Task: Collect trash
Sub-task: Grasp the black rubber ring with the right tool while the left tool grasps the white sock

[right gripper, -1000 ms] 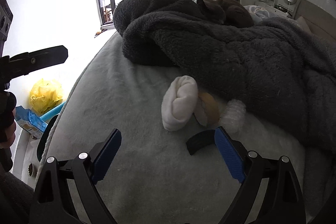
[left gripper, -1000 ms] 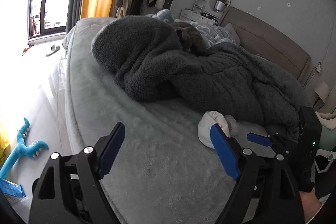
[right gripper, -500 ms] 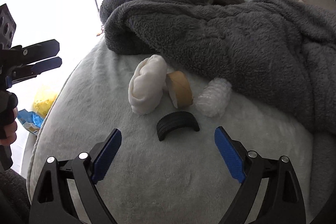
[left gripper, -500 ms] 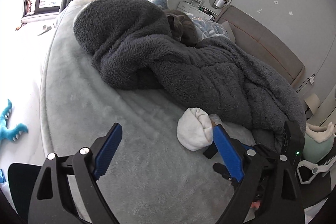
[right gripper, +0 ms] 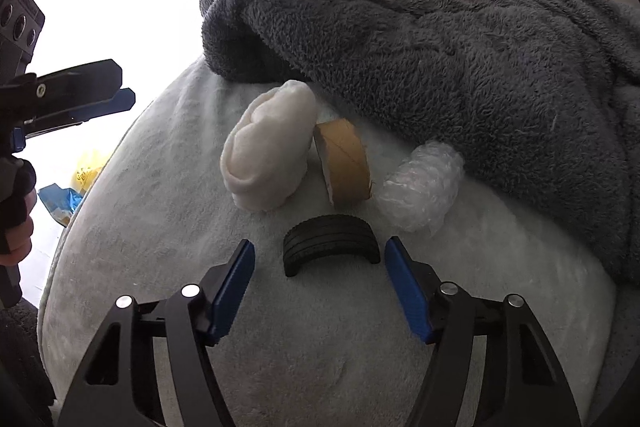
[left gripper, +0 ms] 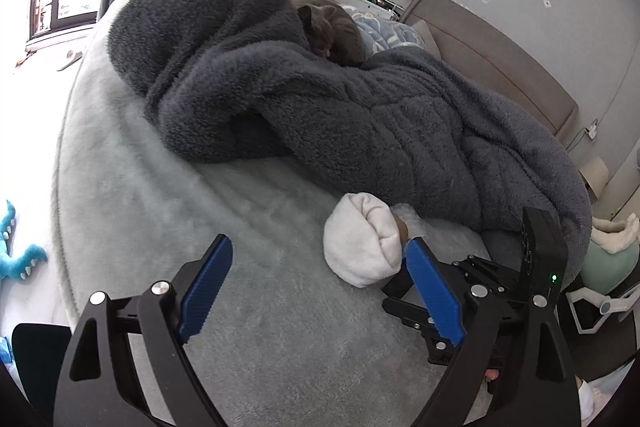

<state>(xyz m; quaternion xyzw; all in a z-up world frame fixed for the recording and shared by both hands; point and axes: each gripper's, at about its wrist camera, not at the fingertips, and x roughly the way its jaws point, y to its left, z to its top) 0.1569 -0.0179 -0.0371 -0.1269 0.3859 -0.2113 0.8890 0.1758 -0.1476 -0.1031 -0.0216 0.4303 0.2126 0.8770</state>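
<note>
While both grippers gape wide, curved black strip [right gripper: 331, 242] lies crosswise, ends toward right gripper [right gripper: 320, 287]

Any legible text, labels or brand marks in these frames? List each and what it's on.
None can be read.
Blue packet on the floor: print too blurred to read.
Cardboard tape core, black curved rubber piece, bubble wrap, white rolled sock: no print visible.
</note>
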